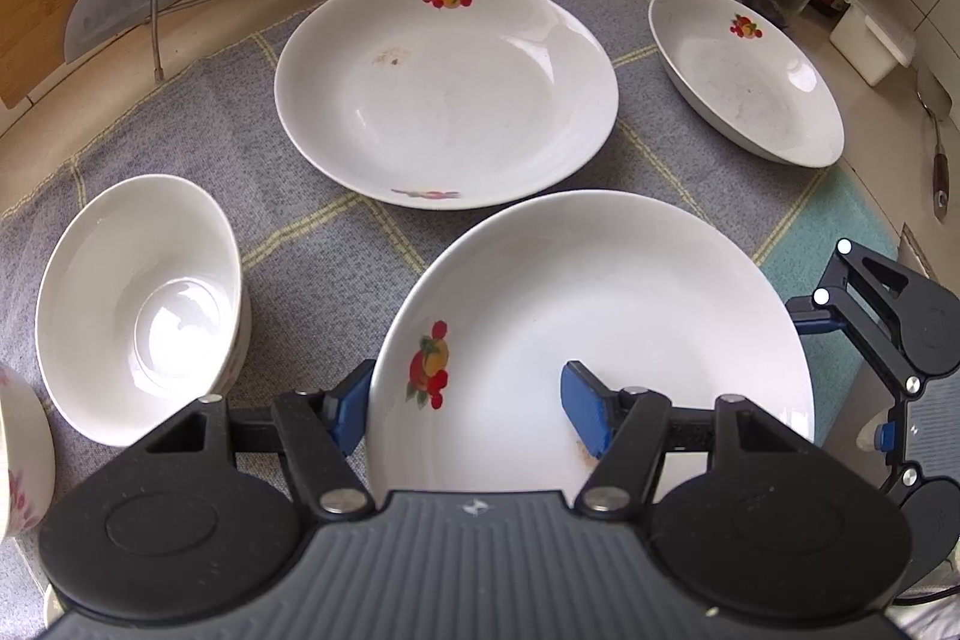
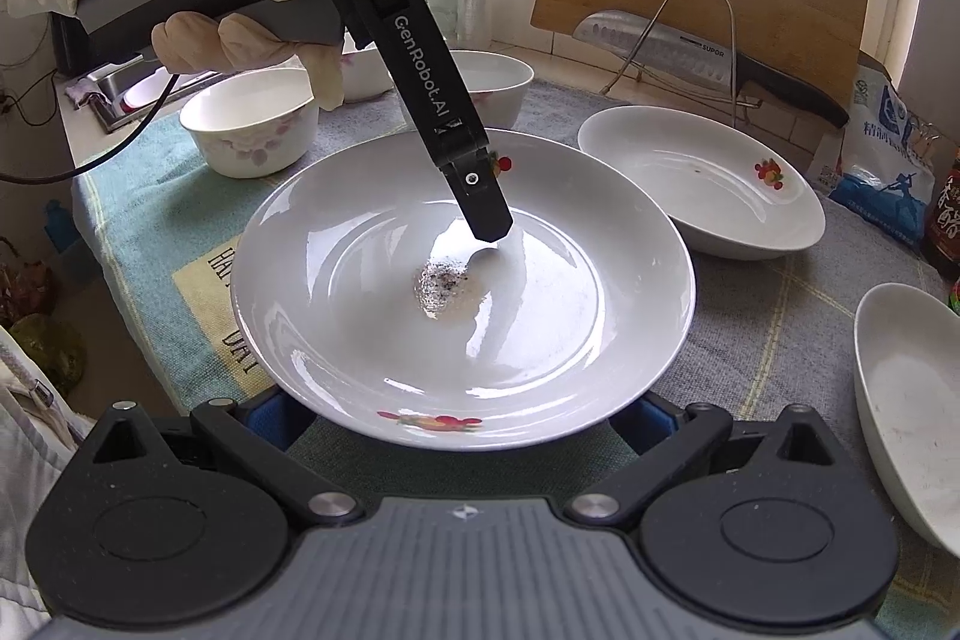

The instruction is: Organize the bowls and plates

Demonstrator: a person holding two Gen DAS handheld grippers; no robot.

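The left gripper [image 1: 465,415] is clenching the near rim of the white, fruit-printed plate [image 1: 600,292] over the checked cloth [image 1: 336,244]. A wet speckled smear [image 2: 443,287] is sitting at its centre. The right gripper [image 2: 459,418] is gaping wide under its edge.

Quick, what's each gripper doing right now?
Left gripper: astride the near plate rim, grip unclear.
Right gripper: open, holding nothing.

The near plate [image 2: 462,280] is hiding the right gripper [image 2: 462,430] fingertips; the frame edge is cutting off a floral bowl [image 1: 21,454].
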